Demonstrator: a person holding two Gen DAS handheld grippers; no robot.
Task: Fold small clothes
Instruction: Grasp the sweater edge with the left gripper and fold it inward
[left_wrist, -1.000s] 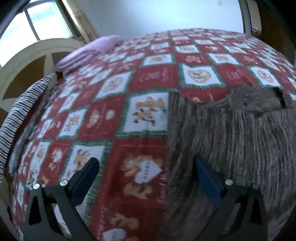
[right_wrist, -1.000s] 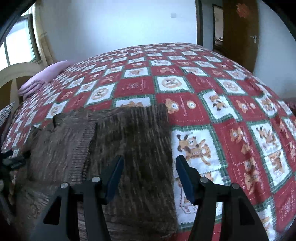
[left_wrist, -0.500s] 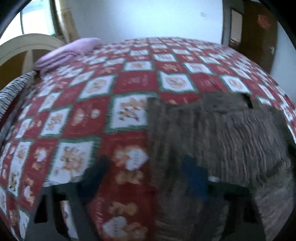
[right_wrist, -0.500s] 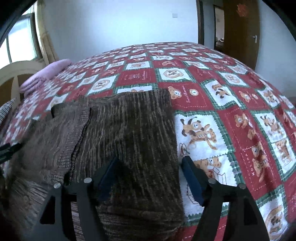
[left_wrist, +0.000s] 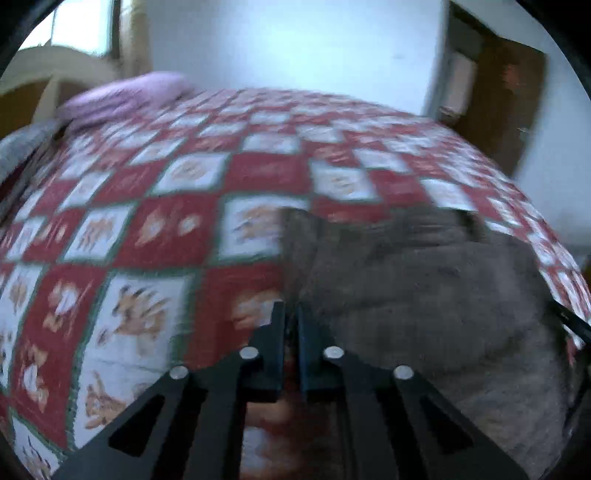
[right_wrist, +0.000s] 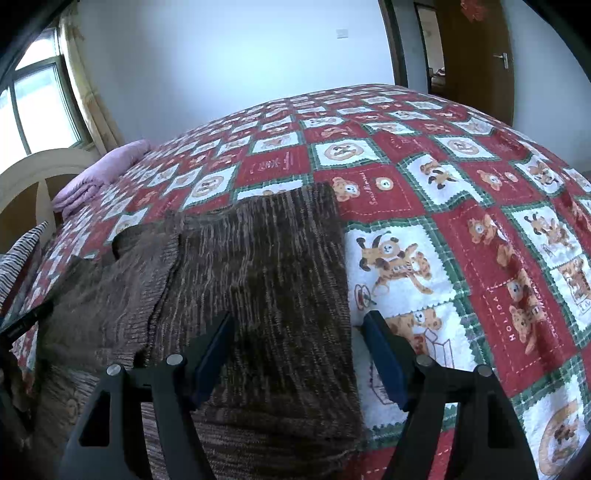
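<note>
One brown knitted garment (right_wrist: 258, 280) lies partly folded on the red teddy-bear quilt (right_wrist: 461, 229); left gripper (left_wrist: 290, 314) pressed together at its left edge, fabric between pads unclear through blur; right gripper (right_wrist: 297, 325) spread, straddling its right edge.

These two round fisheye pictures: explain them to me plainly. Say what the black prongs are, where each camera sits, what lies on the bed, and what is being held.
No robot here: a person holds a two-finger gripper in each hand, with a camera on each looking along its fingers. One picture is from the left gripper, shut at the left edge of a brown knitted sweater; blur hides whether it pinches the knit. The other is from the right gripper, open over the sweater's right edge, holding nothing. The sweater lies on a red teddy-bear quilt, with a folded lilac blanket far back.
</note>
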